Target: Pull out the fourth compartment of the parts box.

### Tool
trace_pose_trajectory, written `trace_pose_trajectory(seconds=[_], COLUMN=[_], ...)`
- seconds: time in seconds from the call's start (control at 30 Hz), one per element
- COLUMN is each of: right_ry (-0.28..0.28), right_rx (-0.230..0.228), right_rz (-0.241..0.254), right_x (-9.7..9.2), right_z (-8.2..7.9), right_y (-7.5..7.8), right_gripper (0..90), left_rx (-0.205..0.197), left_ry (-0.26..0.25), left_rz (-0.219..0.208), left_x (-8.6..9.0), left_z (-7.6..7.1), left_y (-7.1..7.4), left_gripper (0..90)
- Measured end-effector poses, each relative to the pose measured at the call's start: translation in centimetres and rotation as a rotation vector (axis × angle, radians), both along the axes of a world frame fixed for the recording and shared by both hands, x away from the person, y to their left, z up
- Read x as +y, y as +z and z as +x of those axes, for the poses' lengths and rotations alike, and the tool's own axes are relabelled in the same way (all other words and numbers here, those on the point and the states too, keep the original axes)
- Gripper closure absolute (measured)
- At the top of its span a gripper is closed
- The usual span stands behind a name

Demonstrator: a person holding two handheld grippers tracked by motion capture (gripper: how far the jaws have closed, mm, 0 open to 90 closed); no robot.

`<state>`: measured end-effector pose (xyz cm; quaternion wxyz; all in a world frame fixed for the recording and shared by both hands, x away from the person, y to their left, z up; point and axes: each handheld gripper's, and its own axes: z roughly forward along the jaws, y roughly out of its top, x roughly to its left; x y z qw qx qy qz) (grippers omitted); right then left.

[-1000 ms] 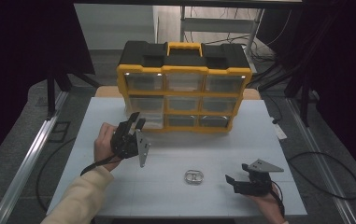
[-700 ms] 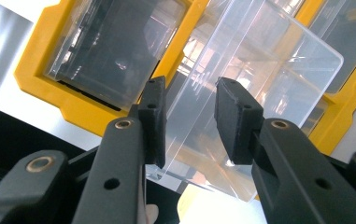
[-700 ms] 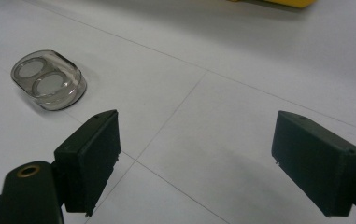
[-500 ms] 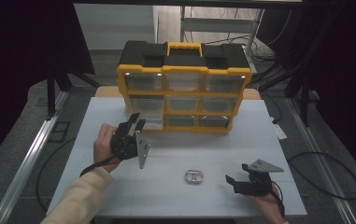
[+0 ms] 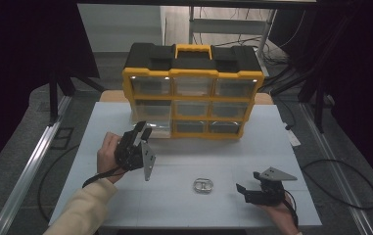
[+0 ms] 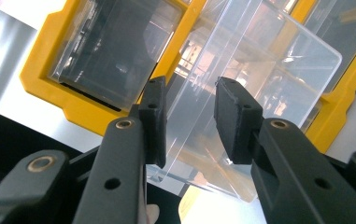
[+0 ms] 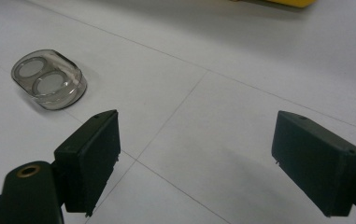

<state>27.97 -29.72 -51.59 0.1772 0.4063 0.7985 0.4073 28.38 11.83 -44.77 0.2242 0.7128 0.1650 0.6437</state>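
Observation:
A yellow and black drawer organizer [image 5: 192, 58] stands at the back of the white table [image 5: 184, 161]. Its bottom-left clear drawer [image 5: 153, 125] is pulled partway out. My left gripper [image 5: 143, 129] points at it, and in the left gripper view the jaws [image 6: 189, 112] stand narrowly apart on the front of that clear drawer [image 6: 269, 70], beside the yellow frame [image 6: 45, 88]. My right gripper [image 5: 243, 191] rests low at the front right, open and empty [image 7: 196, 158]. A small smoky clear case [image 5: 203, 185] with two round wells [image 7: 49, 80] lies on the table to its left.
The other clear drawers [image 5: 230, 87] of the organizer are pushed in. A black cable [image 5: 340, 191] loops on the floor off the table's right edge. Metal rails [image 5: 27, 161] run along the left side.

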Motion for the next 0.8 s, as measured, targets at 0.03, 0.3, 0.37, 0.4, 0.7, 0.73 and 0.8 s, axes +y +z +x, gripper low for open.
trace_pose_trajectory(seconds=[0.03,0.3,0.37,0.4,0.7,0.73,0.8], right_ry=[0.0,0.001,0.0,0.0,0.0,-0.001,-0.001], right_rx=[0.0,0.001,0.0,0.0,0.001,0.0,0.001], right_rz=[0.0,0.0,0.0,-0.001,-0.001,-0.001,-0.001], right_x=[-0.01,0.0,0.01,-0.01,0.0,-0.02,-0.02], right_z=[0.0,0.02,0.0,0.0,0.01,0.0,0.01], right_y=[0.0,-0.01,0.0,-0.01,-0.01,-0.01,-0.01], right_gripper=[16.4,16.3,16.3,16.4,16.3,16.3,16.3], left_rx=[-0.001,-0.003,-0.012,-0.012,-0.011,-0.011,-0.011], left_ry=[0.0,-0.001,-0.003,-0.003,-0.003,-0.004,-0.004], left_rz=[0.003,0.021,0.033,0.034,0.027,0.027,0.027], left_x=[0.01,-0.1,-0.16,-0.15,-0.11,-0.1,-0.1], left_z=[-0.01,-0.13,-0.14,-0.13,-0.15,-0.15,-0.15], left_y=[-0.01,-0.43,-0.57,-0.57,-0.59,-0.59,-0.58], left_gripper=[65.2,65.2,65.2,65.1,64.9,64.9,64.9])
